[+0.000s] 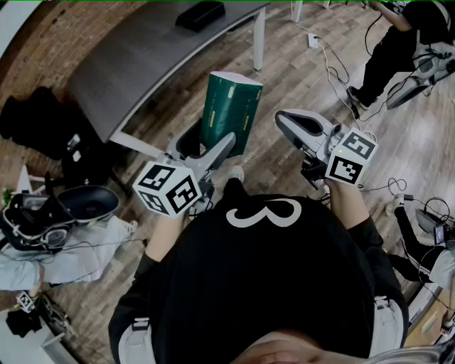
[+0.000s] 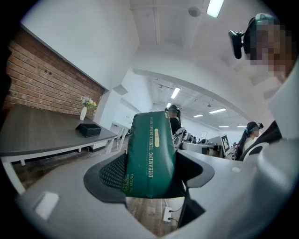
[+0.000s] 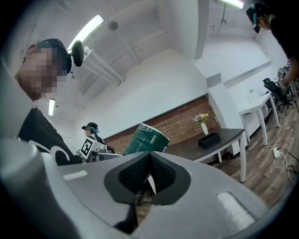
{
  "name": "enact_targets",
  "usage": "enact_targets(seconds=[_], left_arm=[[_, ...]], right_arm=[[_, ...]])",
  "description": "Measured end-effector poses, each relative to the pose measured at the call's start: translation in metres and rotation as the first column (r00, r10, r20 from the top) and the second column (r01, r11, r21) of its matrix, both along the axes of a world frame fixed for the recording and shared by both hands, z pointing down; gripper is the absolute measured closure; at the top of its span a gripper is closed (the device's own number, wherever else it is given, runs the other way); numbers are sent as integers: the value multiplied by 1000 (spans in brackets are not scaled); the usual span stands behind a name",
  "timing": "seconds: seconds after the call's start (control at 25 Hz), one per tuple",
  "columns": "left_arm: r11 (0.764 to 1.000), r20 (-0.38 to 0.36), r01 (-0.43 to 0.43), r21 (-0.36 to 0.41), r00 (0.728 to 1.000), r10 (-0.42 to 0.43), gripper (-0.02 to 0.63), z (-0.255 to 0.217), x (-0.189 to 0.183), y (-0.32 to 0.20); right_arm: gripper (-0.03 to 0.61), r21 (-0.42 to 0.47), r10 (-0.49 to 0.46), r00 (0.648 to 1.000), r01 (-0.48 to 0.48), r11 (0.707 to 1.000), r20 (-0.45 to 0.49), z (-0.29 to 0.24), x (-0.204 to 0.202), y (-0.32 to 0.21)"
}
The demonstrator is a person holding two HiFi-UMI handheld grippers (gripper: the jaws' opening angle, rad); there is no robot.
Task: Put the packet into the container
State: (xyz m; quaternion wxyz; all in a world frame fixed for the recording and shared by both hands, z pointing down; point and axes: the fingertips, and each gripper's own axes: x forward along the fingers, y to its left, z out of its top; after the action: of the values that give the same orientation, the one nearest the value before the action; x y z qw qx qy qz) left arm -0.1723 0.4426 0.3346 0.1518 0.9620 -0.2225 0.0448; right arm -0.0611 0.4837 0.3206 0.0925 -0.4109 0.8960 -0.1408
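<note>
A dark green packet (image 1: 229, 112) with gold print is held upright in the air, above the wooden floor in front of the person. My left gripper (image 1: 207, 149) is shut on its lower part. In the left gripper view the packet (image 2: 150, 156) fills the gap between the two black pads (image 2: 112, 173). My right gripper (image 1: 307, 129) is to the packet's right, apart from it. It is shut with nothing in it; in its own view the right gripper (image 3: 149, 175) has its pads touching. From there the packet (image 3: 147, 139) shows at the upper left. A black open box (image 1: 200, 14) lies on the grey table.
The grey table (image 1: 142, 64) with white legs runs along the brick wall ahead, and the black box (image 2: 88, 129) and a vase of flowers (image 3: 203, 124) stand on it. Cables (image 1: 334, 71) trail over the floor at right. Other people sit around, and gear lies on the floor at left.
</note>
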Motion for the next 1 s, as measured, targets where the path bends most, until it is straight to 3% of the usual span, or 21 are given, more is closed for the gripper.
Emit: enact_targets(seconds=[0.48, 1.0], left_arm=[[1000, 6, -27, -6, 1000, 27, 259, 2, 19, -12], [999, 14, -33, -31, 999, 33, 259, 16, 37, -103]], right_arm=[[577, -5, 13, 999, -13, 1000, 30, 3, 15, -12], [577, -45, 39, 999, -37, 998, 33, 20, 36, -101]])
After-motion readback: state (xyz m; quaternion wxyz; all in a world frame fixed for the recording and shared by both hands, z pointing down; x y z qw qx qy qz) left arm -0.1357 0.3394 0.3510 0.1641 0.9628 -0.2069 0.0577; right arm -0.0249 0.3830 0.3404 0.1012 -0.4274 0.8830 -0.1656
